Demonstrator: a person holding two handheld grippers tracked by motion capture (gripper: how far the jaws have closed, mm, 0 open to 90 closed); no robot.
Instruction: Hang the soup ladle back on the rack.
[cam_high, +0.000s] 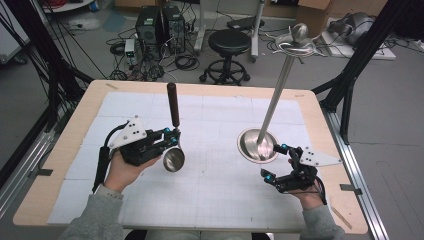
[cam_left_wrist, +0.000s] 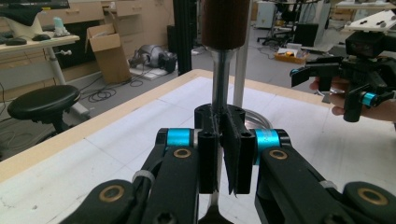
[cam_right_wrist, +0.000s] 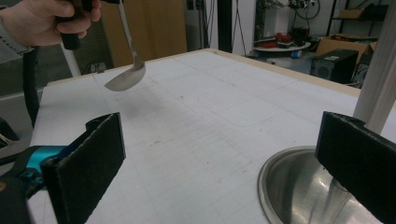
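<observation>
The middle of the table (cam_high: 210, 200) and its near edge are being left open for passage. Toward the right edge, room is being taken by the stand's round base (cam_high: 257, 145) and its tall pole (cam_high: 276, 90); toward the left, by the held ladle (cam_high: 173, 150).

ladle (cam_left_wrist: 219, 70): handle top cut by the upper edge and bowl cut by the lower edge in the left gripper view
pole (cam_right_wrist: 379, 88): top cut off in the right gripper view
base (cam_right_wrist: 299, 191): partly behind the jaw, cut by the lower edge
</observation>
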